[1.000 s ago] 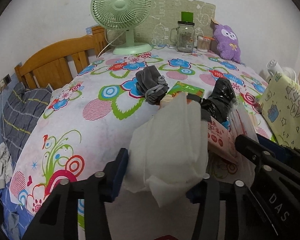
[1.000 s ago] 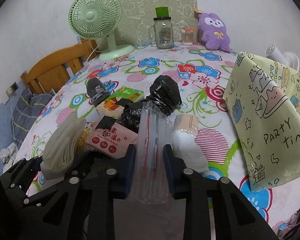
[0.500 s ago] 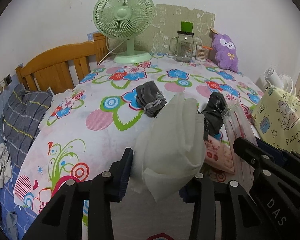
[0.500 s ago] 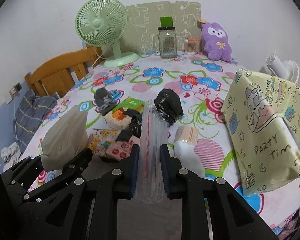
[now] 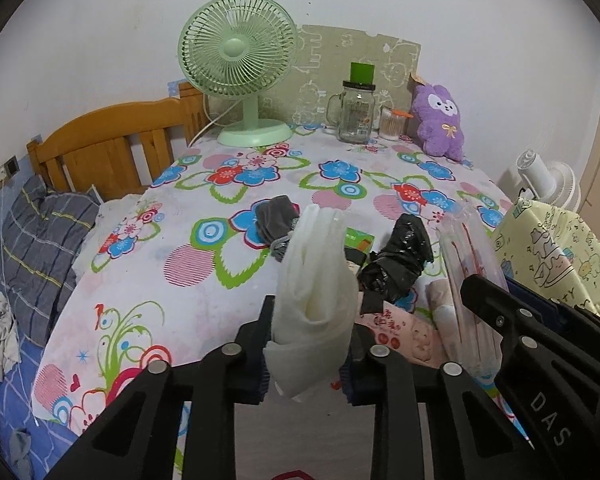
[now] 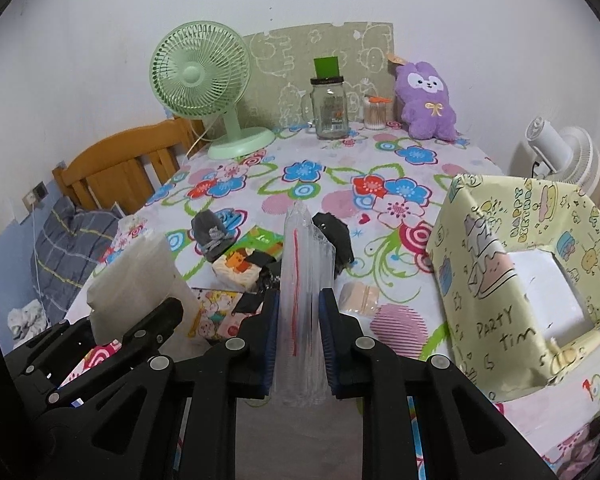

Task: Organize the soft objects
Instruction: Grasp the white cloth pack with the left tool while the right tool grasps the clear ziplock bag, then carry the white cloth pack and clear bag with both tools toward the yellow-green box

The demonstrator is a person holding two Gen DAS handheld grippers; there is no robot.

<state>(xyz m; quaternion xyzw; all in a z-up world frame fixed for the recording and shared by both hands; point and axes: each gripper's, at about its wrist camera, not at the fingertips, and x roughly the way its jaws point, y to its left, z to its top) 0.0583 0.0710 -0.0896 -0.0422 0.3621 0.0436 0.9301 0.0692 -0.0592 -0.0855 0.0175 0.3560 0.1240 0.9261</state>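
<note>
My left gripper [image 5: 309, 312] is shut on a folded white cloth [image 5: 314, 280] and holds it above the table's near edge; the cloth also shows in the right wrist view [image 6: 140, 276]. My right gripper [image 6: 299, 308] is shut on a stack of clear zip bags with a red seal line [image 6: 306, 280], also held up; the bags show in the left wrist view [image 5: 470, 276]. On the floral tablecloth [image 6: 340, 176] lie a grey sock [image 6: 212, 234], a black plastic bag [image 5: 400, 260], tissue packs [image 6: 240, 266] and a beige roll [image 6: 358, 298].
A yellow party-print box with an open top [image 6: 520, 276] stands at the right. A green fan [image 6: 200, 80], a glass jar [image 6: 330, 106], a swab pot [image 6: 376, 114] and a purple plush [image 6: 426, 100] line the far edge. A wooden headboard [image 5: 112, 152] is left.
Both grippers have lifted and drawn back with their loads. The left jaws have squeezed the white cloth narrower. The box's open top has come into the right view.
</note>
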